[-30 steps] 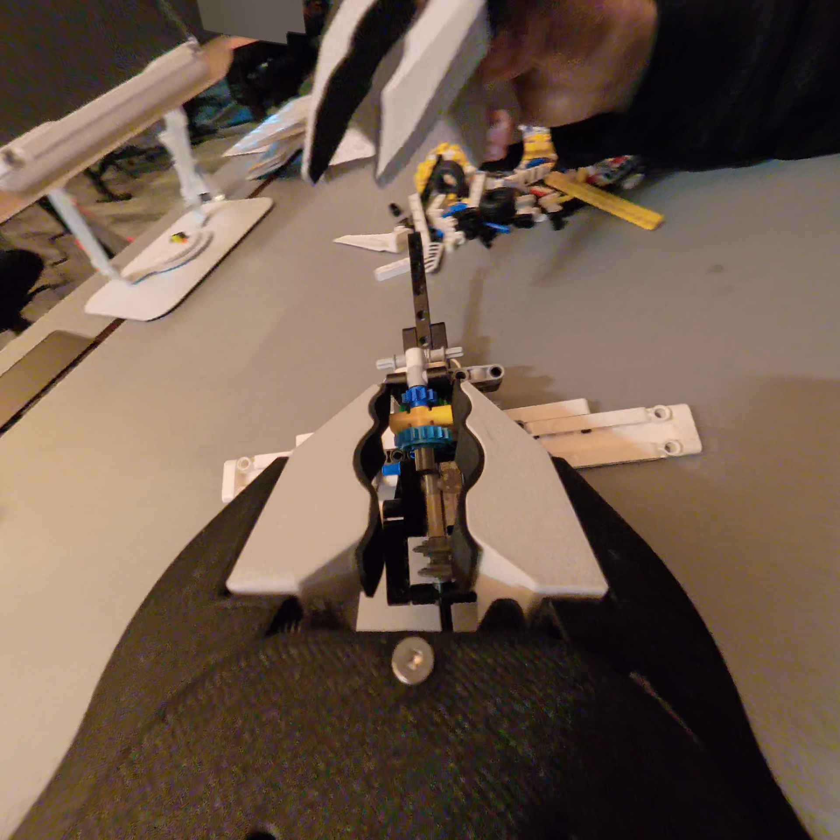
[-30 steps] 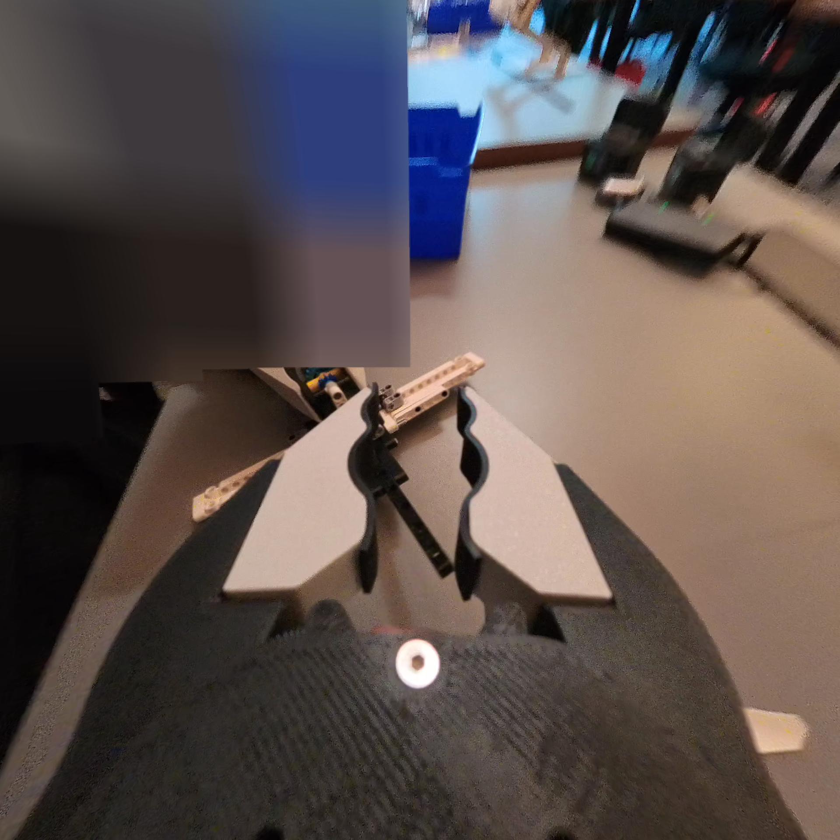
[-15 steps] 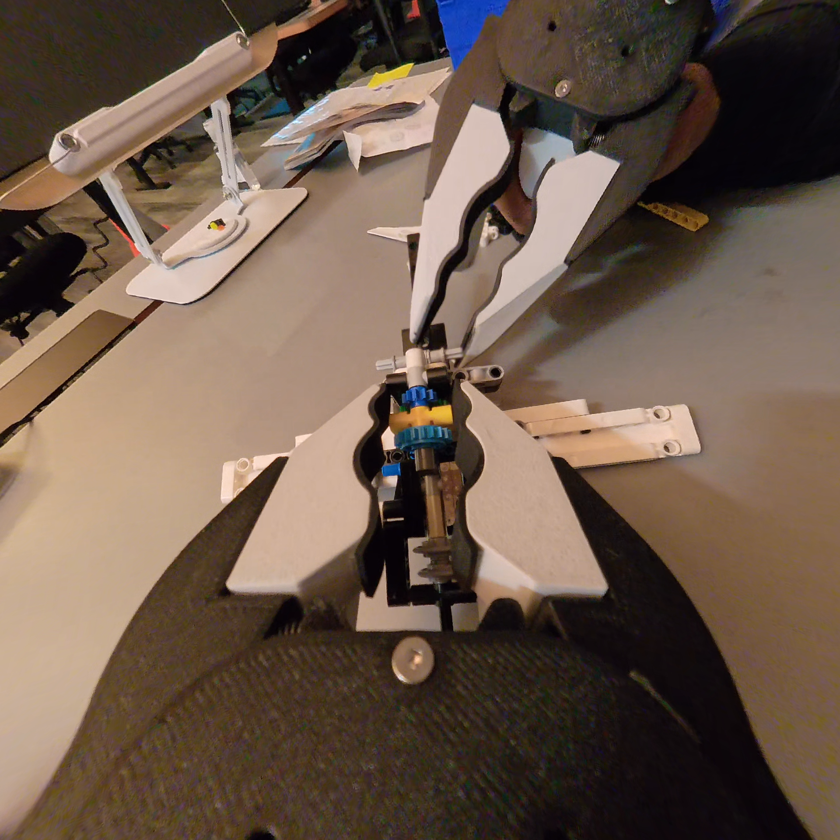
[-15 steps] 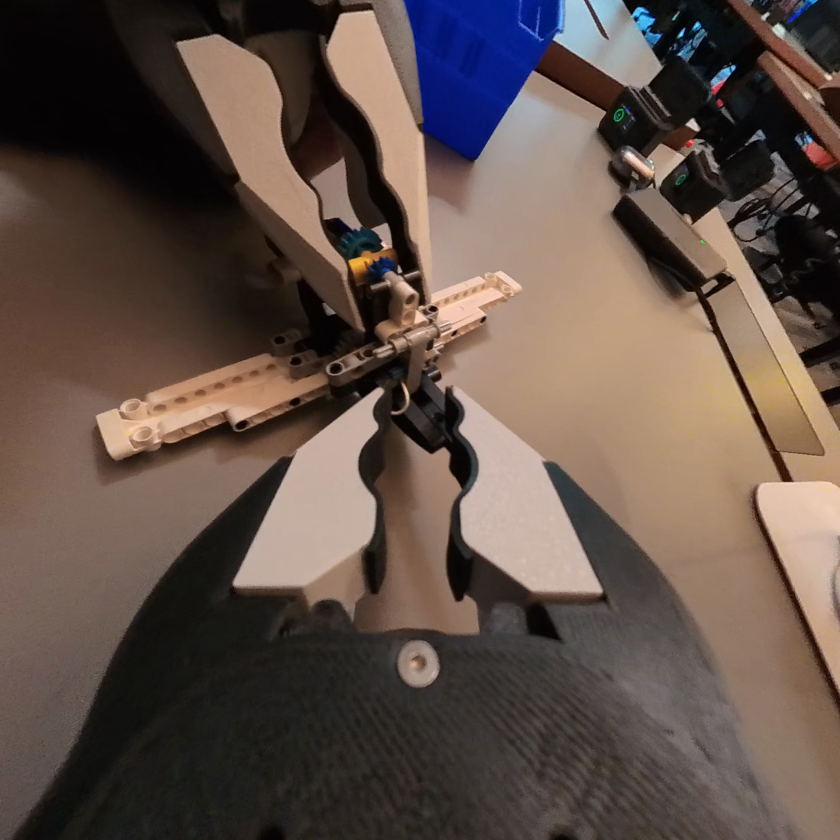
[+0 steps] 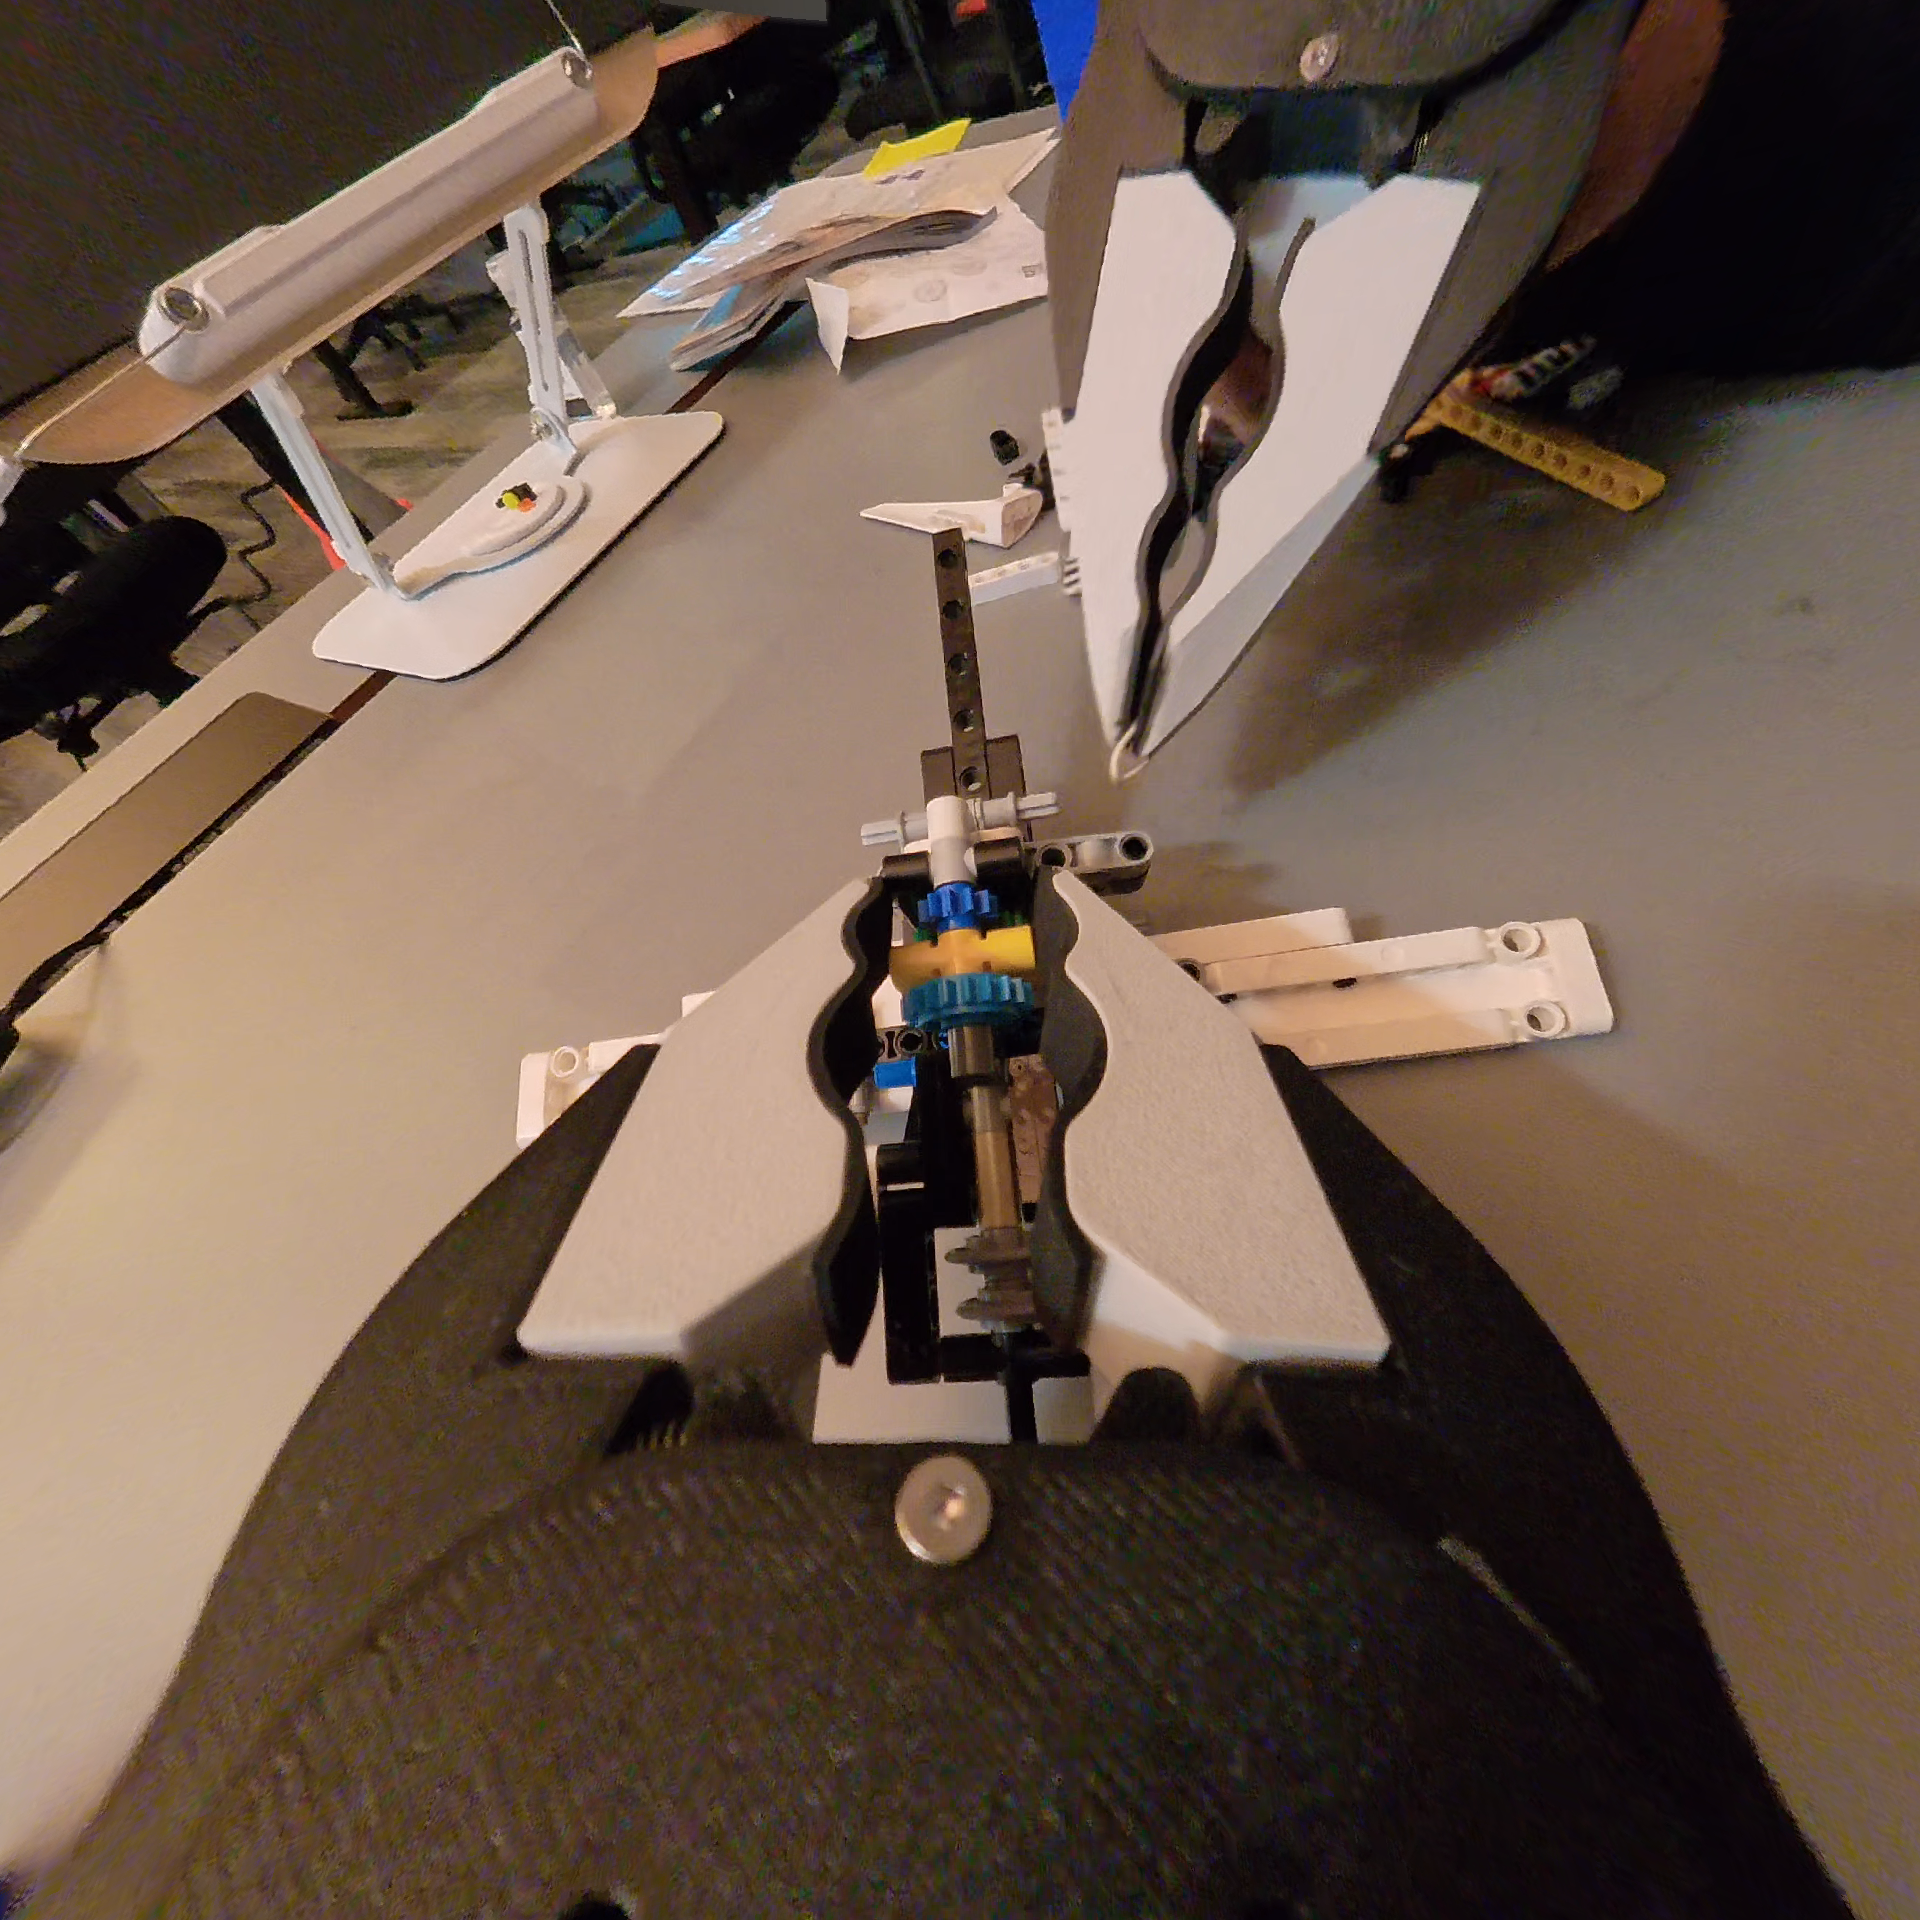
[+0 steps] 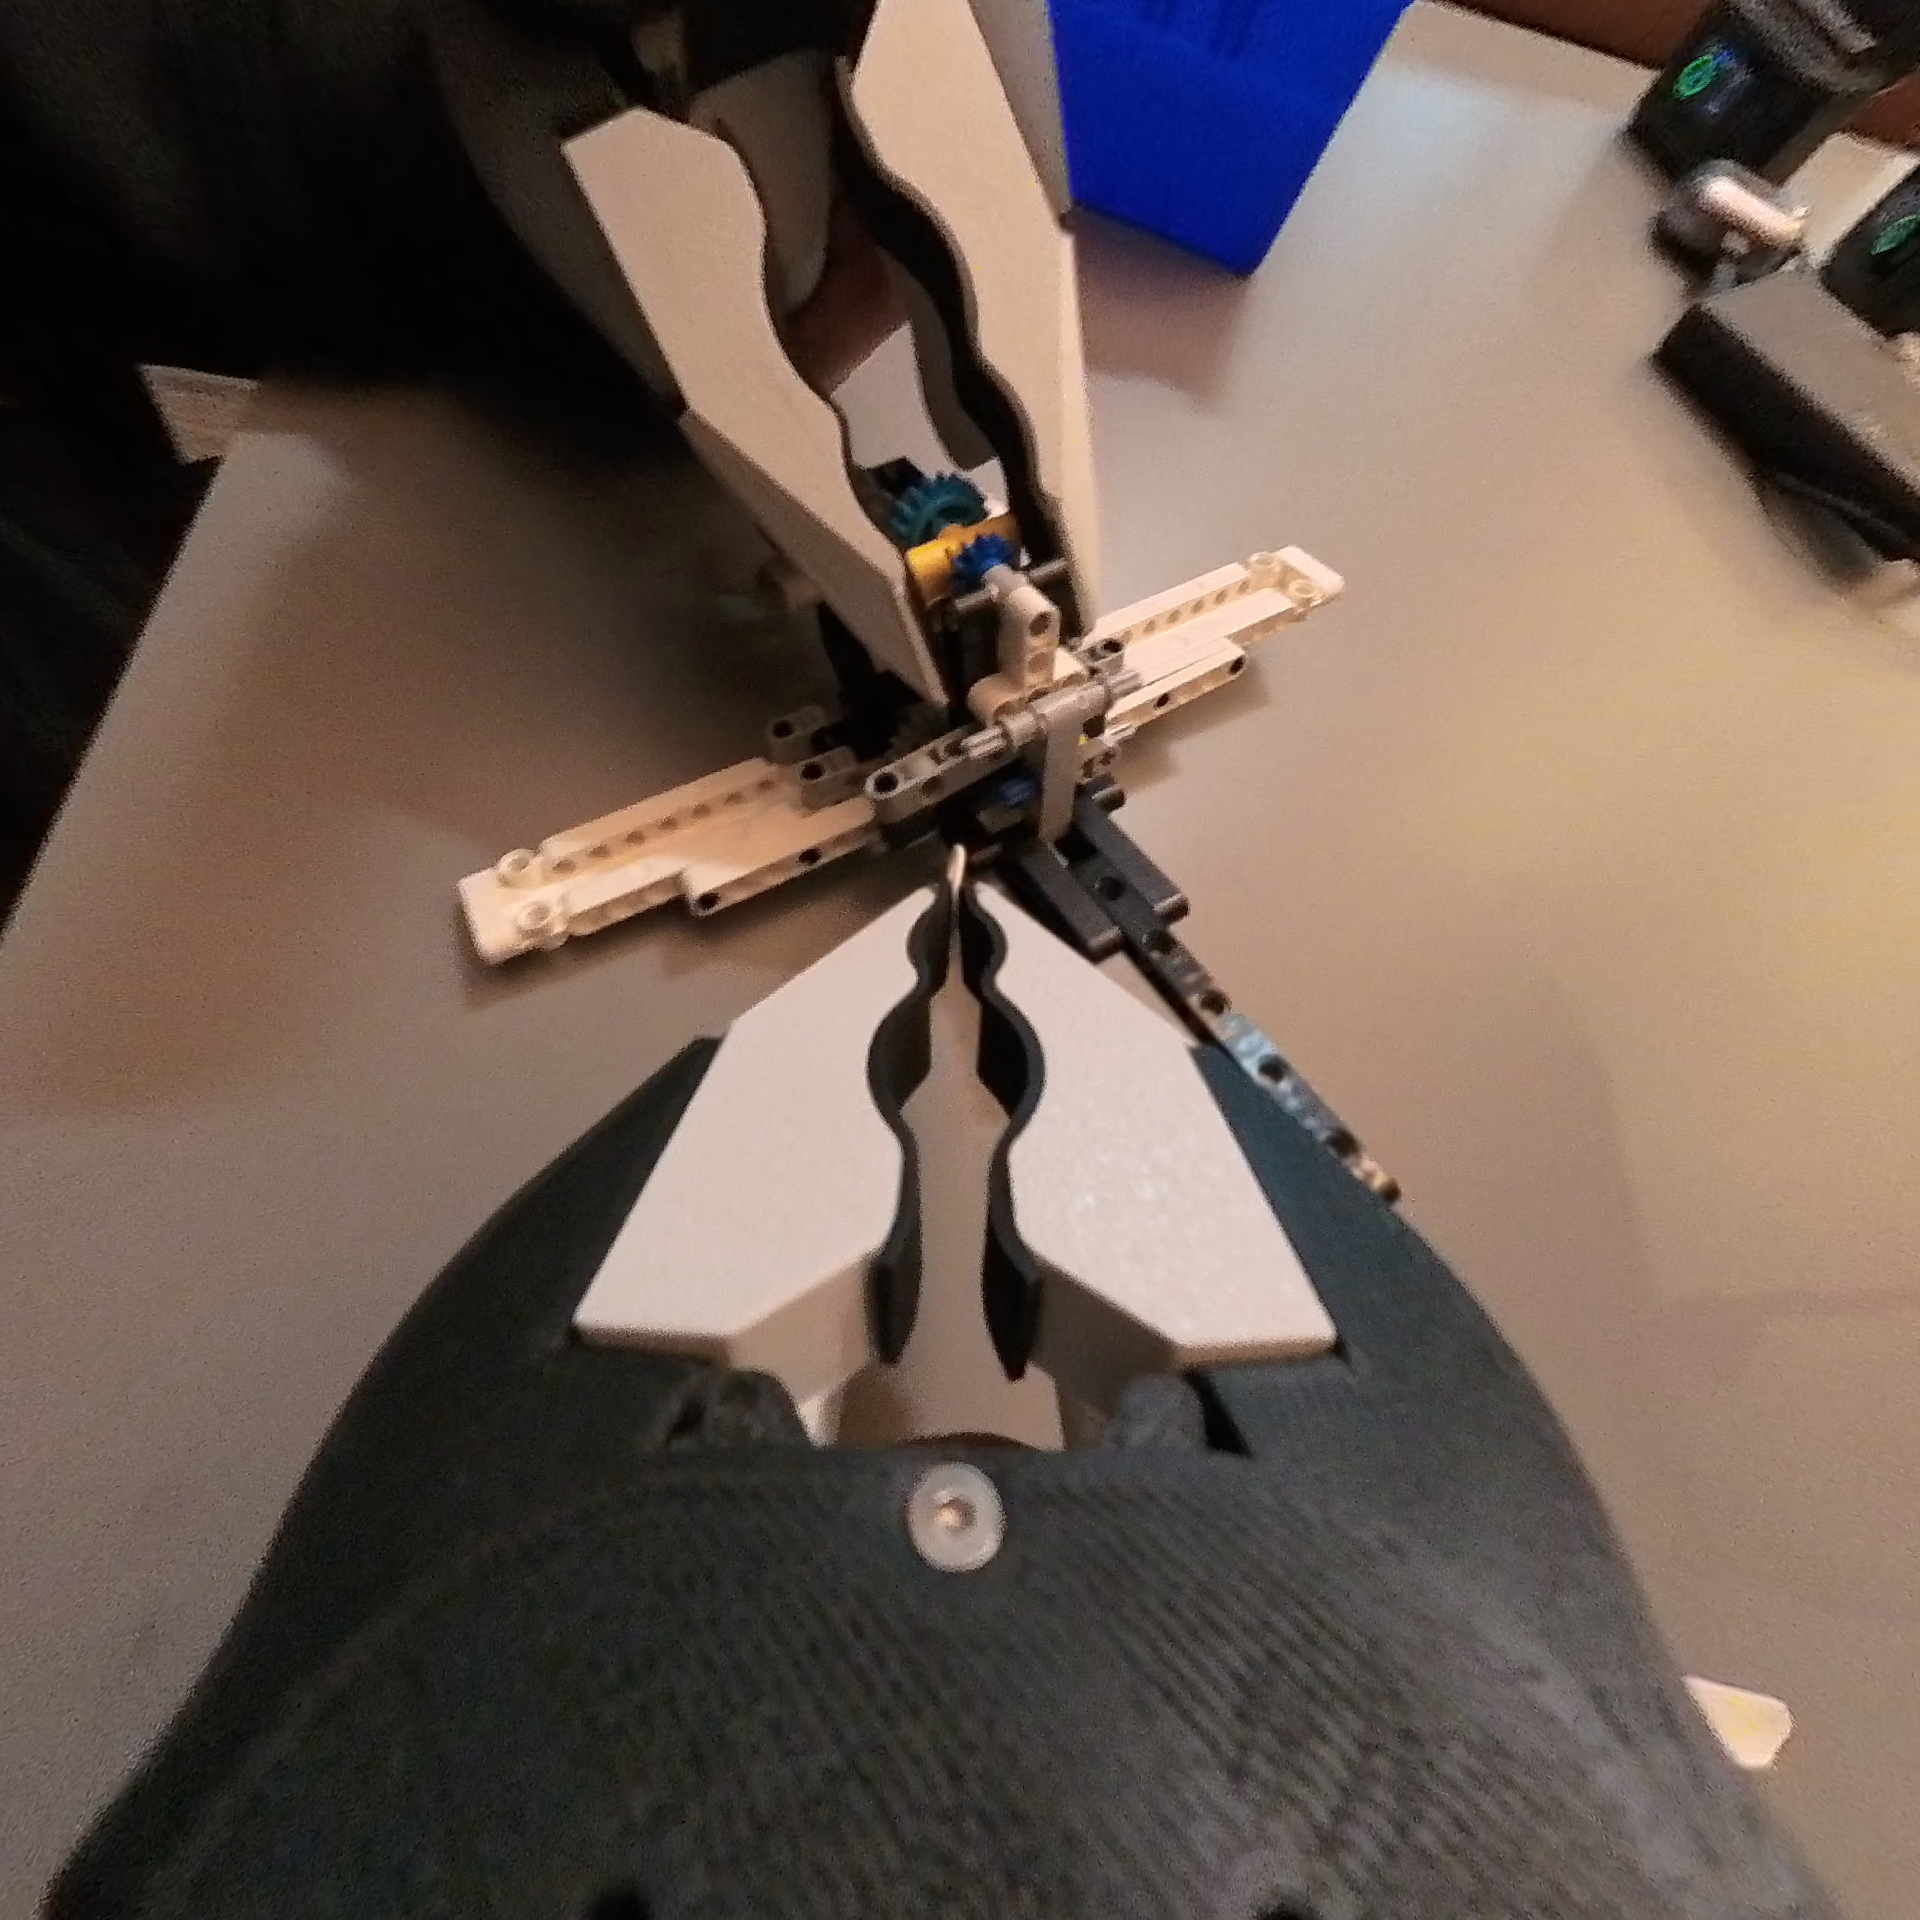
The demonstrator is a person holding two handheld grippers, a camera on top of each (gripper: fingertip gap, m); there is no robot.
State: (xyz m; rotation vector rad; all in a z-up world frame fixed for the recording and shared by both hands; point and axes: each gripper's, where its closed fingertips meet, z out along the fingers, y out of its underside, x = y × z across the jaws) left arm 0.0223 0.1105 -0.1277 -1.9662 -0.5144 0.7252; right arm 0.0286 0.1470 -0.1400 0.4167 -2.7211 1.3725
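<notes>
Grey pads, left claw: my left gripper point(image 5: 961, 914) is clamped on the brick-built gear assembly point(image 5: 966, 966) — both pads press its yellow and blue gear stack.
Assembly's place: it rests on the grey table point(image 5: 520, 935), white beams point(image 5: 1403, 987) spread sideways beneath it, a black holed beam point(image 5: 958, 644) running away from me.
Right claw: my right gripper point(image 6: 958, 878) is pressed together on a small white loop point(image 6: 957, 862), just beside the assembly's black core.
Farther off: a yellow beam point(image 5: 1538, 457), loose papers point(image 5: 883, 249), a white stand point(image 5: 520, 540), a blue bin point(image 6: 1195, 114).
</notes>
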